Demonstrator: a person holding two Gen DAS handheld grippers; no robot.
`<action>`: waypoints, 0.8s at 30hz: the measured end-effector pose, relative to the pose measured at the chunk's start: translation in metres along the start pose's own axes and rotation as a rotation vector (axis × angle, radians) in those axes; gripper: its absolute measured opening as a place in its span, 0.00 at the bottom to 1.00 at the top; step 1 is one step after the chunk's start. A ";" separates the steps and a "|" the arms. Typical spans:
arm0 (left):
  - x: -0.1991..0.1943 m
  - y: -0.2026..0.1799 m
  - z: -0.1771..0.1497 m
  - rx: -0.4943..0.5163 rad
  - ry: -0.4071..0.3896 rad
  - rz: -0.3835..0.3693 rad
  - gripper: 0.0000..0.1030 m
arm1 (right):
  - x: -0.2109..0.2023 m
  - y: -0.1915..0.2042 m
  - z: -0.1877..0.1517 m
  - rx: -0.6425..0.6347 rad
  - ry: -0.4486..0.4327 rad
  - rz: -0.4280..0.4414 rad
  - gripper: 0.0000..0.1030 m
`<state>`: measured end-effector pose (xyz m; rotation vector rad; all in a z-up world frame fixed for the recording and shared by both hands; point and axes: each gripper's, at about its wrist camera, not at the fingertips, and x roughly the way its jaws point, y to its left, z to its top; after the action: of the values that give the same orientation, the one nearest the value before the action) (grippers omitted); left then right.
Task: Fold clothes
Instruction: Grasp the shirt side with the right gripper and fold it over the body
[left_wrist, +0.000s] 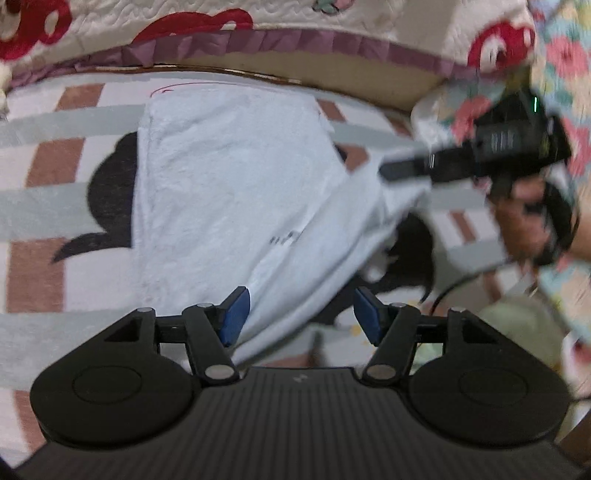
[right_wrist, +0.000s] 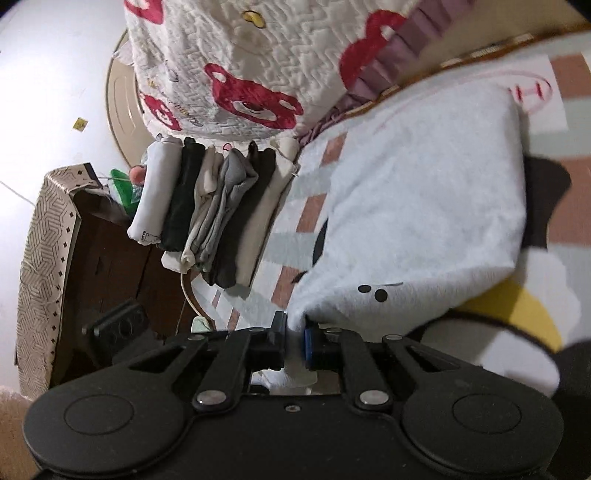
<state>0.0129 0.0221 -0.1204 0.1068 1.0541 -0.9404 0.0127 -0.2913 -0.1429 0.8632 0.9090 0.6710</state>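
A pale blue-white fleecy garment (left_wrist: 229, 177) lies across the striped cartoon-print blanket (left_wrist: 55, 206) on the bed, partly folded: one long side looks already turned in, giving a straight left edge, while the right corner is lifted off the blanket. The right claw (right_wrist: 294, 341) is pinched tight on that corner, a tuft of white cloth squeezed between its blue pads (right_wrist: 309, 345). In the left wrist view the same tool shows as a blurred black shape at the garment's right edge. The left claw (left_wrist: 301, 314) stands spread wide with nothing between its fingers, hovering just over the near hem. Beside the blanket sits a neat stack of folded clothes in white, black and grey (right_wrist: 210, 206), so several pieces seem finished. I judge this one is mid-fold, with the held corner to be carried across and at least one more fold left.
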 end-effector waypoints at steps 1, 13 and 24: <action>0.002 0.000 -0.001 0.010 0.001 0.022 0.62 | 0.000 0.002 0.003 -0.008 -0.001 -0.002 0.12; 0.020 0.008 0.002 0.139 -0.090 0.319 0.66 | -0.011 0.012 0.008 -0.013 -0.049 0.027 0.12; -0.015 -0.028 0.017 0.404 -0.067 0.311 0.09 | -0.036 0.029 -0.025 -0.028 -0.018 0.090 0.11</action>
<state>0.0023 0.0059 -0.0903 0.5549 0.7470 -0.8536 -0.0296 -0.2974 -0.1127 0.8876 0.8468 0.7509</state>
